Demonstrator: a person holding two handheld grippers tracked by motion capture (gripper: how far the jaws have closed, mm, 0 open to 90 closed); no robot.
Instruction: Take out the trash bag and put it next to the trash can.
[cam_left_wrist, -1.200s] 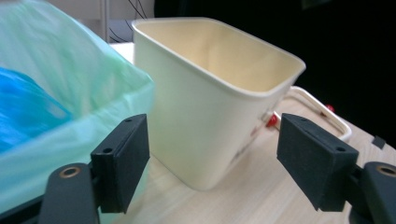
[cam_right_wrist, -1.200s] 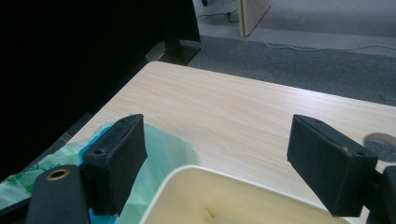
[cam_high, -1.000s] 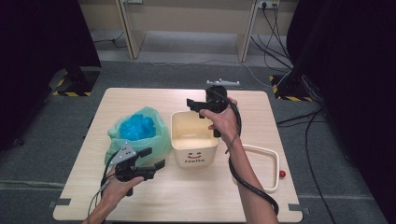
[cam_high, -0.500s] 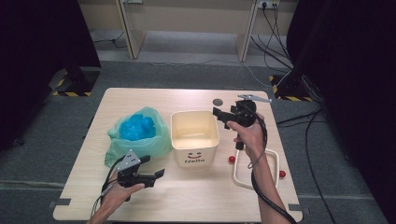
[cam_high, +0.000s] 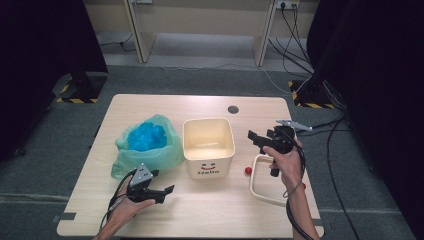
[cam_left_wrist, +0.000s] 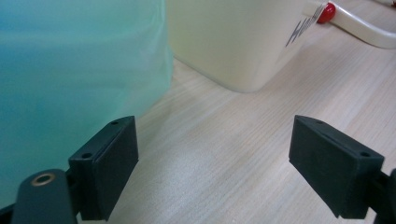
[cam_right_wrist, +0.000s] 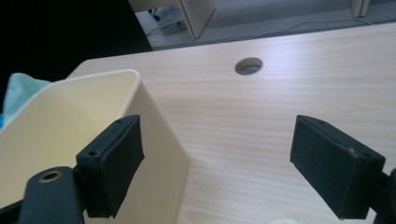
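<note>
cream bin (cam_high: 208, 145): mid-table, upright, bag (cam_high: 145, 145) touching at its 9 o'clock. your right gripper (cam_high: 260, 140), jaws wide and empty, sits nearer, at 3 o'clock; left gripper (cam_high: 162, 192), gaping, empty, at 7 o'clock.

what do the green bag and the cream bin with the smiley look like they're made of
Green bag: likely thin plastic film; translucent, crinkled, blue contents showing through.
Cream bin: probably moulded hard plastic; smooth matte walls, rounded corners, printed face.
Table: wood-grain surface, possibly laminate.
</note>
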